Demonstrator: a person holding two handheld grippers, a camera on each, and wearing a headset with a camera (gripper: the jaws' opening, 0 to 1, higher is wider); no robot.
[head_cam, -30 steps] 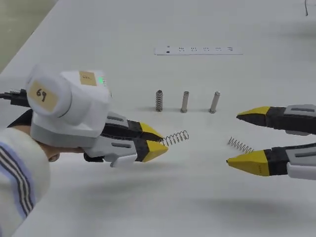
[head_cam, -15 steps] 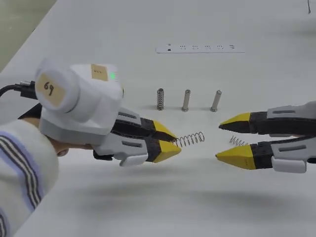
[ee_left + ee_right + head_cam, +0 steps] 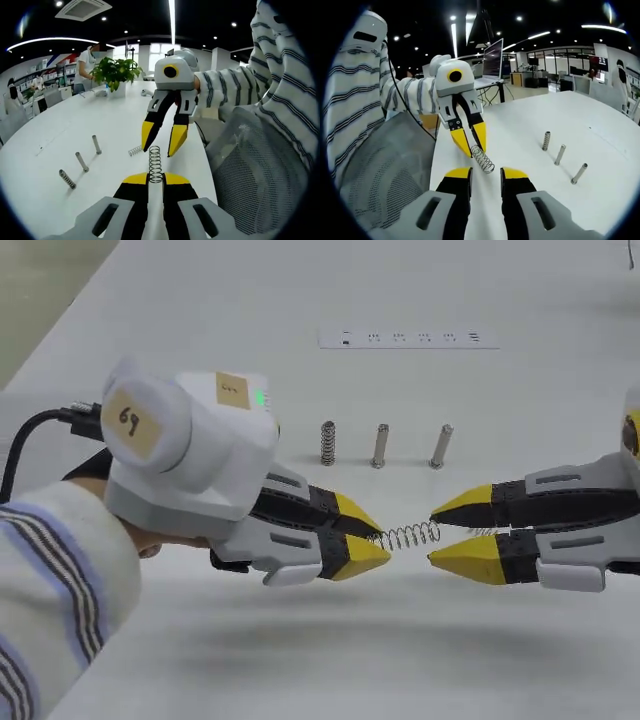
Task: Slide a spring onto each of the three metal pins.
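My left gripper (image 3: 382, 541) is shut on one end of a small coil spring (image 3: 408, 535), which sticks out level to the right above the table. My right gripper (image 3: 431, 537) is open, and its yellow tips flank the spring's free end. In the left gripper view the spring (image 3: 155, 162) rises from my shut jaws toward the right gripper (image 3: 164, 145). Three metal pins stand in a row behind: the left pin (image 3: 328, 443) carries a spring, while the middle pin (image 3: 381, 446) and the right pin (image 3: 440, 446) are bare. A loose spring (image 3: 134, 150) lies on the table.
A white power strip (image 3: 408, 338) lies flat at the back of the white table (image 3: 300, 660). A potted plant (image 3: 116, 72) stands at the table's far end. A mesh chair (image 3: 250, 165) sits beside the table edge.
Both grippers have moved toward each other. The left one carried its spring rightward, and the right one came in leftward with narrower jaws, which now flank the spring's free end.
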